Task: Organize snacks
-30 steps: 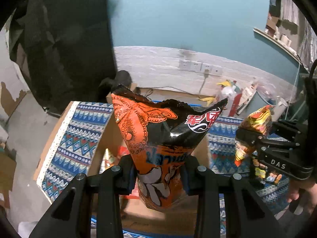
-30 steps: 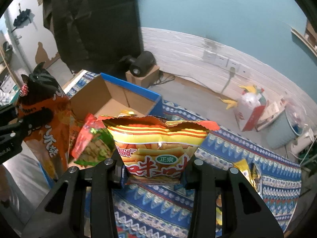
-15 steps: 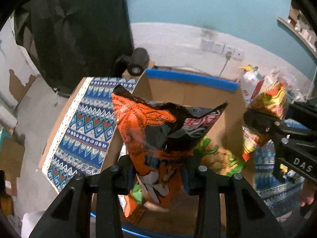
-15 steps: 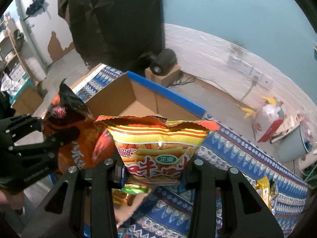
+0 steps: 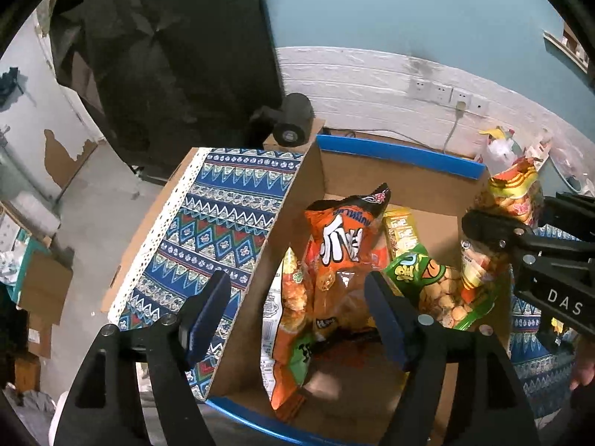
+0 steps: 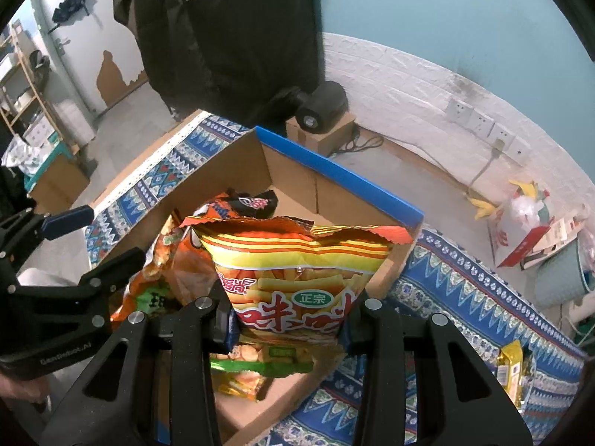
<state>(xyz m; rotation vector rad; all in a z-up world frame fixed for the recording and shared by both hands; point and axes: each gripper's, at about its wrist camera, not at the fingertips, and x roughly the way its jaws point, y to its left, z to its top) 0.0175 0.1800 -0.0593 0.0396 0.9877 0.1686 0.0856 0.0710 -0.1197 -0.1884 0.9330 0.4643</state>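
Note:
My left gripper (image 5: pixel 297 308) is open above a cardboard box with a blue rim (image 5: pixel 394 156). The orange and black snack bag (image 5: pixel 342 260) lies loose in the box on other bags, among them a green bag (image 5: pixel 427 282) and a yellow pack (image 5: pixel 401 234). My right gripper (image 6: pixel 288 319) is shut on a yellow and red striped snack bag (image 6: pixel 297 271) and holds it over the box's right side; it also shows in the left wrist view (image 5: pixel 509 200). The left gripper shows at the left of the right wrist view (image 6: pixel 96 238).
The box (image 6: pixel 334 174) stands on a blue patterned cloth (image 5: pixel 208 230). More small snack packs (image 6: pixel 513 371) lie on the cloth to the right. A black cylinder on a small carton (image 6: pixel 323 107) stands behind the box. Bags and a bin (image 6: pixel 557 275) sit on the floor by the wall.
My left gripper has opened and let go of the orange bag, which dropped into the box. Both grippers have moved over the box; the right still holds the striped bag.

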